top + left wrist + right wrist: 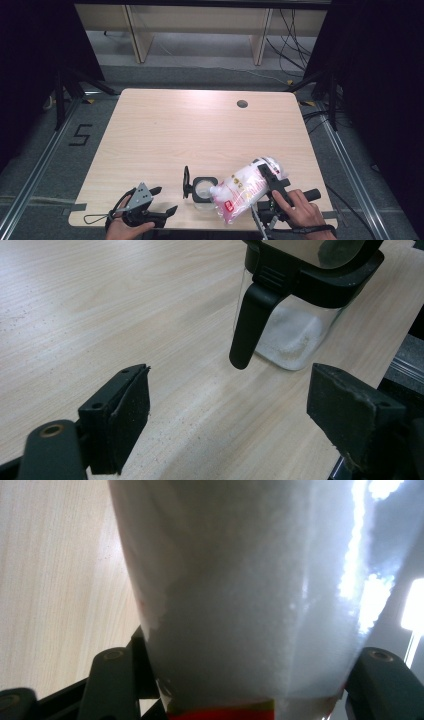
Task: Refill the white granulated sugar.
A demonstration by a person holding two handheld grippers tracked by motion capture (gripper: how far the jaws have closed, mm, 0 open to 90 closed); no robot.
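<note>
The right claw [270,181] pinches a clear plastic bag [245,190] of white granules around its body, its two black jaws pressed against the bag's sides, as the right gripper view shows with the white grains bulging between them. The bag is tipped over, its narrow end pointing down and left to the mouth of a small square glass jar [204,190] with a black rim and an opened lid, which stands near the front edge of the table [165,130]. In the left gripper view the jar [295,335] holds only a shallow layer of white grains on its bottom, so the pouring seems to be at an early stage: the bag looks well filled and the jar mostly empty.

The left claw [165,202] is spread and holds nothing; it rests low on the table, left of the jar, aimed at the jar's black handle [250,325] but apart from it. Filling the jar, setting the bag down and closing the lid appear to remain.
</note>
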